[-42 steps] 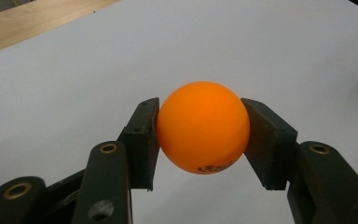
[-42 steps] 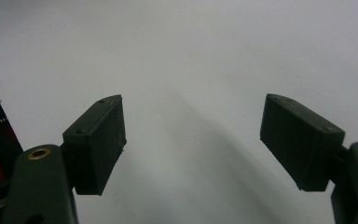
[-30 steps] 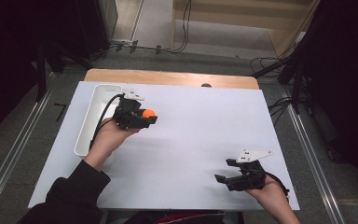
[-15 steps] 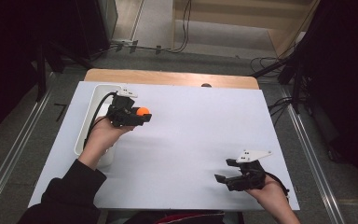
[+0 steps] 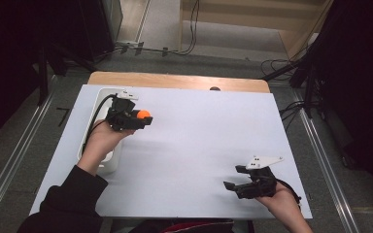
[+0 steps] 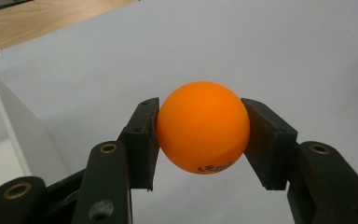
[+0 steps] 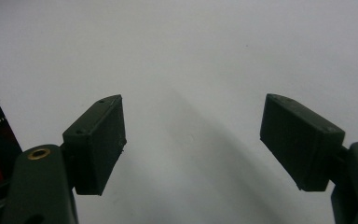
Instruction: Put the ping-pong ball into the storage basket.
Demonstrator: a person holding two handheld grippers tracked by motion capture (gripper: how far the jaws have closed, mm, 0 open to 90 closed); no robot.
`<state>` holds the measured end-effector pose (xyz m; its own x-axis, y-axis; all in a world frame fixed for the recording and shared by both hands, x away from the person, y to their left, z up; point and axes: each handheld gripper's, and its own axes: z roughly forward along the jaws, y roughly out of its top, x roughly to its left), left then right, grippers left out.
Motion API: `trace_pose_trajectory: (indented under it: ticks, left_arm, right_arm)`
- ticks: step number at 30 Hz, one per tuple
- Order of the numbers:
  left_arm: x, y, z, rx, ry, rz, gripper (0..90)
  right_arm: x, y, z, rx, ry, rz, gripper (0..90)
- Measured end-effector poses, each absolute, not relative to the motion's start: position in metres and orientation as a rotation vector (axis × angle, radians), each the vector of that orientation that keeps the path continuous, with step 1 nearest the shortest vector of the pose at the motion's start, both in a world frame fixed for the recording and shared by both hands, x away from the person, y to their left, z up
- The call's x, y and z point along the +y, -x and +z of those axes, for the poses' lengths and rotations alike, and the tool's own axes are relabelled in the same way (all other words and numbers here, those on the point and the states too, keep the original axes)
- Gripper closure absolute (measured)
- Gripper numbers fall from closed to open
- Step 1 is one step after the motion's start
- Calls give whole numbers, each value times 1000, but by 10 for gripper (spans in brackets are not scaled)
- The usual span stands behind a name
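Note:
An orange ball (image 6: pixel 202 127) sits clamped between the two black pads of my left gripper (image 6: pixel 200 140), with dark print near its underside. From above, that left gripper (image 5: pixel 143 118) hovers over the table's left part, beside the white tray (image 5: pixel 97 99), the orange ball (image 5: pixel 143 114) at its tip. My right gripper (image 5: pixel 229 186) rests low near the front right of the white table (image 5: pixel 204 131), held by a hand. Its jaws stand wide apart in the right gripper view, and the right gripper (image 7: pixel 191 144) has nothing but bare white surface between the pads.
A long white tray lies along the table's left edge, its wall (image 6: pixel 14 135) close on the left of the left gripper. A wooden strip (image 5: pixel 175 80) borders the far edge. Cables and dark stands lie on the floor beyond.
My left gripper has carried the orange ball a little toward the far left, nearer the tray. The right gripper has stayed where it was.

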<state>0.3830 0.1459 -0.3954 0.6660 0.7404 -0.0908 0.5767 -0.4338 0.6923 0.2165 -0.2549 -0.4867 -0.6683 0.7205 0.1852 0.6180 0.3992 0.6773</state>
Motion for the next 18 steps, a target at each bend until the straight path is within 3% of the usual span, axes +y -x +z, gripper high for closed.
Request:
trace_pose_trajectory:
  ticks: [18]
  left_arm:
    - [162, -387, -394, 1067, -2142, 328, 492]
  right_arm:
    - [-255, -216, -487, 2512, -1220, 1127, 207]
